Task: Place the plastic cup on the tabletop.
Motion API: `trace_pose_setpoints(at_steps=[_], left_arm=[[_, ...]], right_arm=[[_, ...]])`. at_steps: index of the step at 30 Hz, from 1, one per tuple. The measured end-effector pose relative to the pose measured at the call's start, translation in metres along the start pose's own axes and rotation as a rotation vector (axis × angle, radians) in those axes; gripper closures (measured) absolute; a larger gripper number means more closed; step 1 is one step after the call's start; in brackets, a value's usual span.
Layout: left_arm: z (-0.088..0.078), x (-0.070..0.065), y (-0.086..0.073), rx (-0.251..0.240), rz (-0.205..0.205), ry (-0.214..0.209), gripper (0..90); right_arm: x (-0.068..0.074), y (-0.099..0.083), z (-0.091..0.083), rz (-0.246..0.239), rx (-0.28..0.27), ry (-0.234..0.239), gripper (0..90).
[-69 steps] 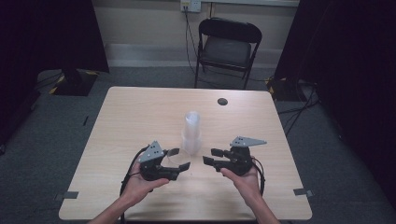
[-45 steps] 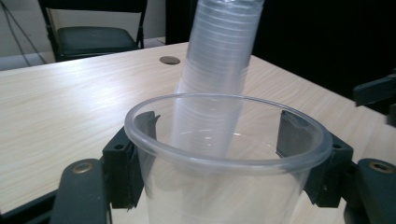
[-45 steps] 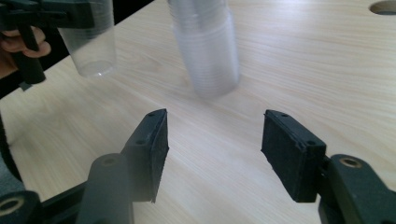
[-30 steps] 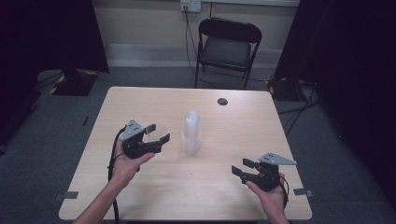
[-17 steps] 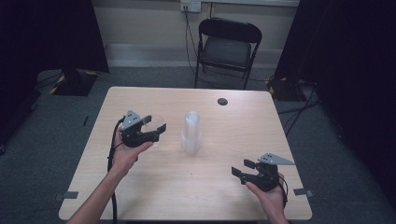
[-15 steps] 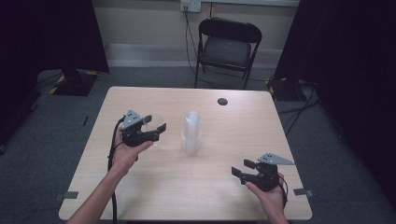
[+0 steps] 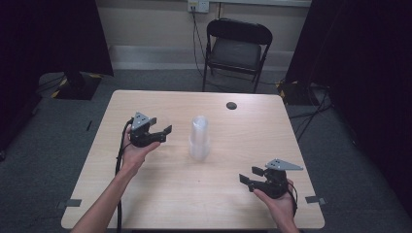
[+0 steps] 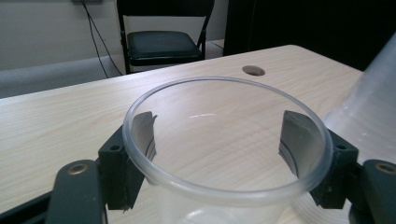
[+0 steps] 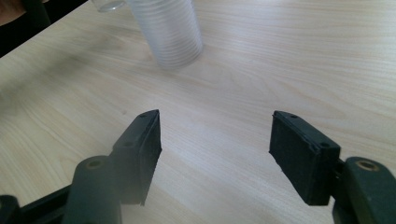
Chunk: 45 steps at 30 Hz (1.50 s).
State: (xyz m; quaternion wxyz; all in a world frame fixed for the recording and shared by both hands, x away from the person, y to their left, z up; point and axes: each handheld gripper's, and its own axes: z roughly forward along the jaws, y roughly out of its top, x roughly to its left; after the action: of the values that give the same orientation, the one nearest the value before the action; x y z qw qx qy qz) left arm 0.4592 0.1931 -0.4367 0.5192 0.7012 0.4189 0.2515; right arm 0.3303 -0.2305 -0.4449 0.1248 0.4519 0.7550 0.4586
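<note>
From above, the left tool [image 7: 163, 133] sits left of the cup stack [image 7: 199, 138] standing mid-worktop [image 7: 160, 194], and the right tool [image 7: 248, 175] hovers near the front right corner. The left gripper view brings out what the high view leaves unclear: a clear cup [image 8: 224, 154] sits upright between that tool's jaws, which have just been opening a little, both pads at its wall, with the stack's side just beside it. The right gripper view shows its jaws wide apart over bare wood, pointing at the stack [image 9: 166, 32] well ahead.
</note>
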Motion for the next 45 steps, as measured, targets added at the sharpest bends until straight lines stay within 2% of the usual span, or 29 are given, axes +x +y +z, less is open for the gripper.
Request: trace_pose_setpoints(at_steps=[5, 8, 11, 19, 26, 36, 42, 45], left_arm=[[0.011, 0.002, -0.006, 0.019, 0.017, -0.001, 27.0], [0.013, 0.002, -0.008, 0.024, 0.014, -0.002, 26.6], [0.018, 0.005, -0.012, 0.05, 0.012, 0.003, 26.5], [0.024, 0.009, -0.017, 0.043, 0.003, 0.01, 25.9], [0.027, 0.011, -0.02, 0.07, -0.008, 0.004, 25.6], [0.028, 0.008, -0.022, 0.096, 0.012, -0.012, 22.9], [0.024, 0.007, -0.022, 0.128, 0.009, -0.022, 18.6], [0.023, 0.009, -0.022, 0.136, -0.006, -0.025, 17.3]], right_arm=[[-0.002, 0.0, -0.001, 0.008, -0.005, -0.002, 33.8], [-0.003, 0.0, -0.001, 0.007, -0.006, -0.003, 33.8], [-0.004, 0.0, -0.001, 0.013, -0.005, -0.003, 33.8], [-0.003, 0.001, 0.0, 0.01, -0.008, 0.002, 33.8], [-0.003, 0.0, 0.0, 0.007, -0.002, 0.011, 35.1], [-0.002, 0.001, 0.001, 0.013, -0.005, 0.013, 35.0], [-0.002, 0.0, 0.0, 0.013, -0.007, 0.015, 34.9], [-0.002, 0.001, 0.0, 0.013, -0.008, 0.015, 34.9]])
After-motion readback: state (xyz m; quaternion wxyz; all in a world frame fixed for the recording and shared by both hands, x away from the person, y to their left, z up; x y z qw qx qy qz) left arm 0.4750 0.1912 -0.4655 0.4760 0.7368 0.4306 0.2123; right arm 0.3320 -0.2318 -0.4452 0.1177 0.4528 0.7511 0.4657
